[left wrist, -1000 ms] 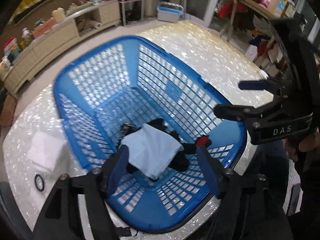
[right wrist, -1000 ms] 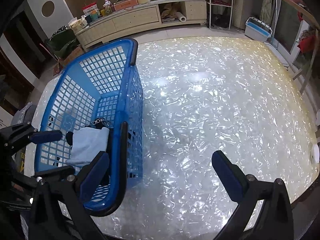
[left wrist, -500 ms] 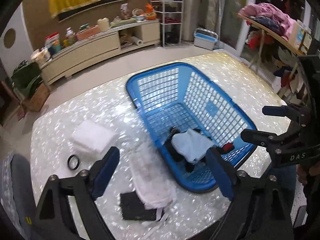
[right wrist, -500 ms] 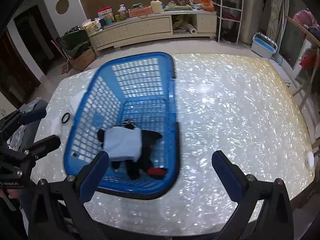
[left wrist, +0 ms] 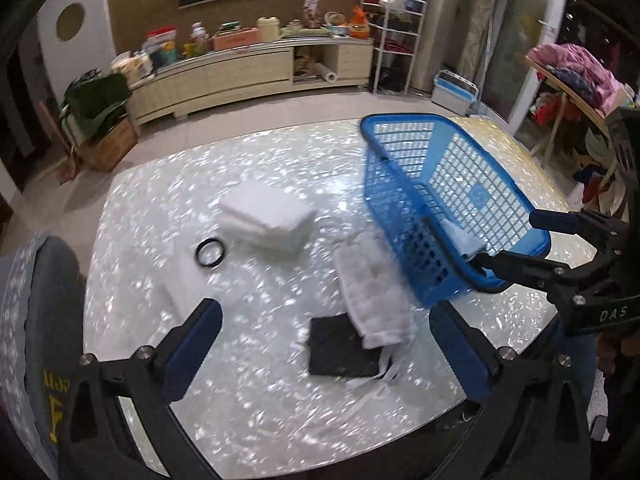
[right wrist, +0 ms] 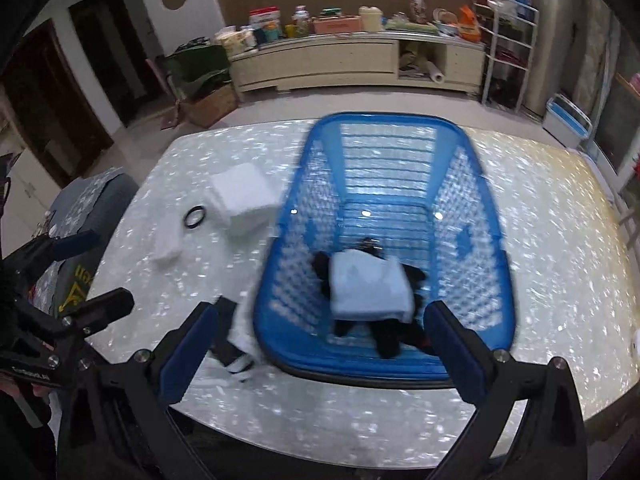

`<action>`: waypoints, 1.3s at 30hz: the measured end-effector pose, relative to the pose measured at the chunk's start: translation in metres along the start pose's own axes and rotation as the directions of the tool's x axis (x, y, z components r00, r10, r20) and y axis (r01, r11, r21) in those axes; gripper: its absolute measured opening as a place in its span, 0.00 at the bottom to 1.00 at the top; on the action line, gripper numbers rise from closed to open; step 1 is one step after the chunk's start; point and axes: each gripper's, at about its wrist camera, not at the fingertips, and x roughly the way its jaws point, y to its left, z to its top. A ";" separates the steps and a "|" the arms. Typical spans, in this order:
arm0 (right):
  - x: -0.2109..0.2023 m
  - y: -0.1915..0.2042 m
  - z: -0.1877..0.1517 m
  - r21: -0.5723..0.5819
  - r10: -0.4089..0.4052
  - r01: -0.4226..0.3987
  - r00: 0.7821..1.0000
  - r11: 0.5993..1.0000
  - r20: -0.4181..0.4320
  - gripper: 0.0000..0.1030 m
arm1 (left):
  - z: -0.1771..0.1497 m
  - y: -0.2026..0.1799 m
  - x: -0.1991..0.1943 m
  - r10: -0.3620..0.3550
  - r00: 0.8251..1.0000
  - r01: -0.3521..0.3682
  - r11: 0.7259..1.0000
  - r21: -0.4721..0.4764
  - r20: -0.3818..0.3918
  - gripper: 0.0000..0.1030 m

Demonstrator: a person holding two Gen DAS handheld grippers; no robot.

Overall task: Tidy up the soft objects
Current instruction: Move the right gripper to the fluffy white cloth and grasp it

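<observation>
- Pulling my left gripper (left wrist: 324, 344) back from the blue basket (left wrist: 404, 216); a second ago it was hovering right over the basket, and now it is hanging over open table (left wrist: 168, 184), fingers spread wide and holding nothing.
- I am now seeing a folded white towel (left wrist: 266, 220), black ring (left wrist: 209, 252), long white cloth (left wrist: 372, 288) and dark square cloth (left wrist: 340, 348) lying left of the basket.
- My right gripper (right wrist: 326, 346) is facing the basket's near rim, fingers wide, gripping nothing.
- The light blue cloth (right wrist: 370, 288) is sitting inside the basket on a black item (right wrist: 388, 340).
- Bare tabletop is lying open right of the basket, towards the table edge.
</observation>
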 end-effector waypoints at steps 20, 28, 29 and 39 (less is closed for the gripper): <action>0.051 0.120 -0.013 -0.184 0.115 -0.123 0.992 0.975 -0.050 0.90 | -0.070 0.105 -0.021 0.054 0.998 -0.060 0.982 -0.180 -0.035 1.00; 0.076 0.129 -0.029 -0.148 0.129 -0.146 0.984 0.978 -0.120 0.77 | -0.088 0.114 -0.001 0.025 0.998 -0.036 0.981 -0.191 -0.064 1.00; 0.083 0.127 -0.030 -0.141 0.113 -0.132 0.984 0.981 -0.136 0.77 | -0.089 0.113 0.001 0.018 0.998 -0.030 0.981 -0.189 -0.065 1.00; 0.118 0.105 -0.039 -0.051 -0.028 0.017 0.974 0.999 -0.223 0.77 | -0.090 0.104 0.036 -0.016 0.997 0.004 0.989 -0.148 -0.081 1.00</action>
